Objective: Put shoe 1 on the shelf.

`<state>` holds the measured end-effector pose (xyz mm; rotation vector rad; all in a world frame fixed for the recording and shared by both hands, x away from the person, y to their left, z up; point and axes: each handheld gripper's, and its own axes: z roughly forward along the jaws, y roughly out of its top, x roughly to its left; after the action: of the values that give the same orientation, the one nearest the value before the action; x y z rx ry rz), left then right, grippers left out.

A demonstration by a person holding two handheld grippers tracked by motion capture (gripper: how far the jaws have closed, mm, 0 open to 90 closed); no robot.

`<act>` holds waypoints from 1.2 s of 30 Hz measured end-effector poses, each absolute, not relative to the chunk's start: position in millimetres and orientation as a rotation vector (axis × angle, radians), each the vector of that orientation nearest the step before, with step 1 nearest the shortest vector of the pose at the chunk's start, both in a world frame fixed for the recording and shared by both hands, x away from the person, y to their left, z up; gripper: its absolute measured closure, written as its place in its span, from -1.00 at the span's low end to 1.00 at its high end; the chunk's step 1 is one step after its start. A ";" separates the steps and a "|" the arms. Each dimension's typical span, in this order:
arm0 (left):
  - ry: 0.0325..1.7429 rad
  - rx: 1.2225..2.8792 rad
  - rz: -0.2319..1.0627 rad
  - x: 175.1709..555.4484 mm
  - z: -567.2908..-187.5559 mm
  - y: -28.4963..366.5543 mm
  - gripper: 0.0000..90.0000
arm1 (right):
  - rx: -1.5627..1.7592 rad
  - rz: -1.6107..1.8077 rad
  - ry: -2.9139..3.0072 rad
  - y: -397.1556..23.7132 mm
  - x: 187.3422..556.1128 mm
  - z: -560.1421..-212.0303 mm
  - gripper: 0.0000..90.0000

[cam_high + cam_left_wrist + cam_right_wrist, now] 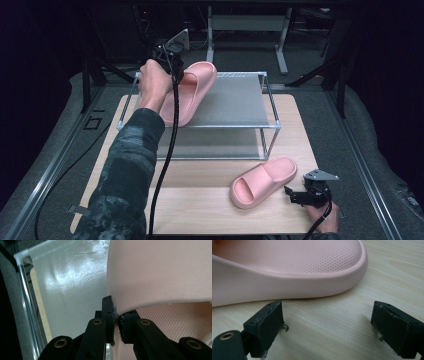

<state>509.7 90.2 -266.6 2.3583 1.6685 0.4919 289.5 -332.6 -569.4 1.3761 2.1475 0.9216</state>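
Observation:
One pink slide sandal [192, 90] lies on the top shelf of a small metal rack [235, 100], its heel jutting over the shelf's front left. My left gripper [172, 60] is shut on the edge of that sandal's strap [160, 277], the pads [110, 312] pinching the strap edge. A second pink sandal [262, 181] lies flat on the wooden table [200, 210] in front of the rack. My right gripper [295, 195] sits low on the table just right of it, open, jaws wide apart and facing the sandal's rounded heel [294, 277], a short gap away.
The rack has a translucent top shelf [72, 282] and a lower shelf [210, 145] inside a thin metal frame [270, 115]. Black cables [167, 150] trail from both grippers across the table. Dark floor and a grey stand [245, 30] lie beyond the table.

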 end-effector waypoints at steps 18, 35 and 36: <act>1.900 2.156 0.447 525.8 -292.2 88.2 0.85 | 1.373 0.927 2.143 -332.3 289.4 -569.6 -0.75; 1.946 2.046 0.511 533.9 -320.8 89.0 0.85 | 1.369 0.933 2.140 -332.1 289.0 -569.7 -0.73; 1.946 2.046 0.510 534.8 -322.6 89.4 0.85 | 1.369 0.933 2.140 -332.1 289.0 -569.7 -0.73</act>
<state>534.8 89.4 -322.6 2.0462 1.9458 0.5103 289.0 -332.1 -569.7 1.3694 2.1400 0.9329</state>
